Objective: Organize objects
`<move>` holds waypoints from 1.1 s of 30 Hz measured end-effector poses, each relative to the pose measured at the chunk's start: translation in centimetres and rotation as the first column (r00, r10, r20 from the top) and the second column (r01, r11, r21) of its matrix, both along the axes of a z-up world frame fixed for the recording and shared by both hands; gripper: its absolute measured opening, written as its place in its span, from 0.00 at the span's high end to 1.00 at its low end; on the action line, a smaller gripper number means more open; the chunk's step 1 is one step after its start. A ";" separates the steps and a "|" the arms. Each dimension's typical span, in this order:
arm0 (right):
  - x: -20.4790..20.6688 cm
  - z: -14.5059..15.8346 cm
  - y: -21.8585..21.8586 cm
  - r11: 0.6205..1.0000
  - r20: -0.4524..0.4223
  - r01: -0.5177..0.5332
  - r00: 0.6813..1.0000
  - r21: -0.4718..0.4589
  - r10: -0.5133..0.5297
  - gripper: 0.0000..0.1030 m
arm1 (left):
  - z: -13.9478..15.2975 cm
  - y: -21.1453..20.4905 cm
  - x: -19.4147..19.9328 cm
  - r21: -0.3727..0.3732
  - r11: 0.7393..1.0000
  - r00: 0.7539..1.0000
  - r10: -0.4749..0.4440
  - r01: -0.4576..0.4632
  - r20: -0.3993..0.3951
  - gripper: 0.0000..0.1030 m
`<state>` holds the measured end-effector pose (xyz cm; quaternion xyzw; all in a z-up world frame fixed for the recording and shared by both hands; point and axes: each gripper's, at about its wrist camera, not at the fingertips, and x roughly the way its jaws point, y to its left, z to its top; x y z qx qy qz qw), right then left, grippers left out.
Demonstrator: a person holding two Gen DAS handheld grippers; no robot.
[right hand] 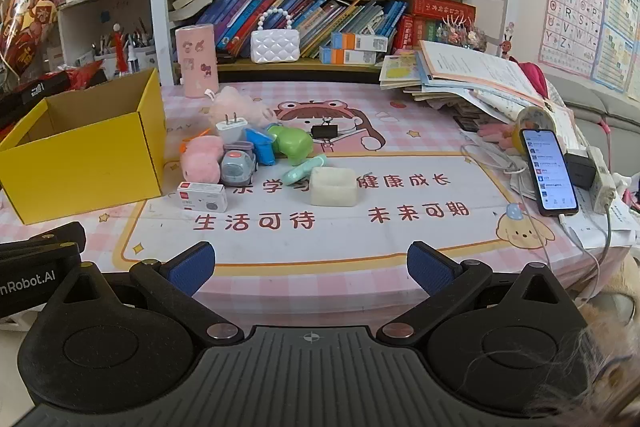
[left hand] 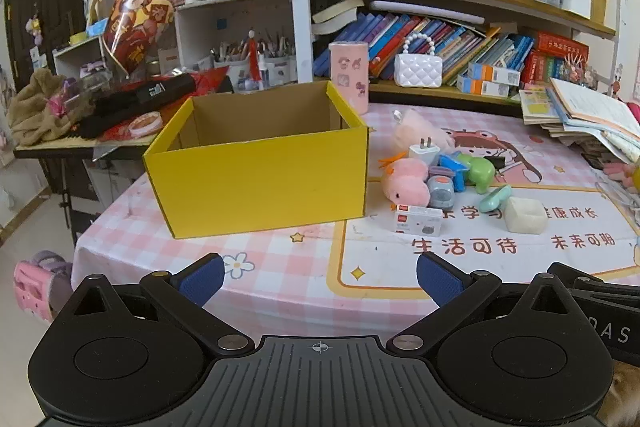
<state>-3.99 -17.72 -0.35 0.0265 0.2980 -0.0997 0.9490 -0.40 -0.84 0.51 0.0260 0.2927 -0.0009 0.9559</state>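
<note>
An open yellow cardboard box [left hand: 260, 179] [right hand: 84, 163] stands on the pink checked tablecloth, with nothing visible inside it. To its right lies a small pile: a pink plush [right hand: 202, 159], a white plug [right hand: 231, 129], a grey toy car [right hand: 238, 165], a green toy [right hand: 292, 143], a white block [right hand: 334, 187] and a small white carton [right hand: 202, 197]. My left gripper [left hand: 320, 281] hovers open at the table's near edge, facing the box. My right gripper [right hand: 311, 269] also stands open near the edge, in front of the pile. Nothing is between either pair of fingers.
A phone [right hand: 550, 171] on a charging cable leans at the right, beside a stack of open books [right hand: 472, 79]. A pink cylinder [right hand: 197, 61] and a white purse [right hand: 275, 45] stand at the back by the bookshelves. A cluttered side table [left hand: 80, 131] sits left of the box.
</note>
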 end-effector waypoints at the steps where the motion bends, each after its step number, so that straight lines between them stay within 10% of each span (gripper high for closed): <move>1: 0.0 0.0 0.0 1.000 0.001 0.002 1.000 -0.001 -0.002 0.00 | 0.0 -0.1 0.0 0.002 1.000 1.000 -0.001 0.001 0.001 0.00; 33: 0.5 -0.4 0.2 1.000 -0.014 0.011 1.000 0.013 -0.011 0.00 | -0.4 0.4 0.6 -0.012 1.000 1.000 -0.009 0.009 -0.011 0.00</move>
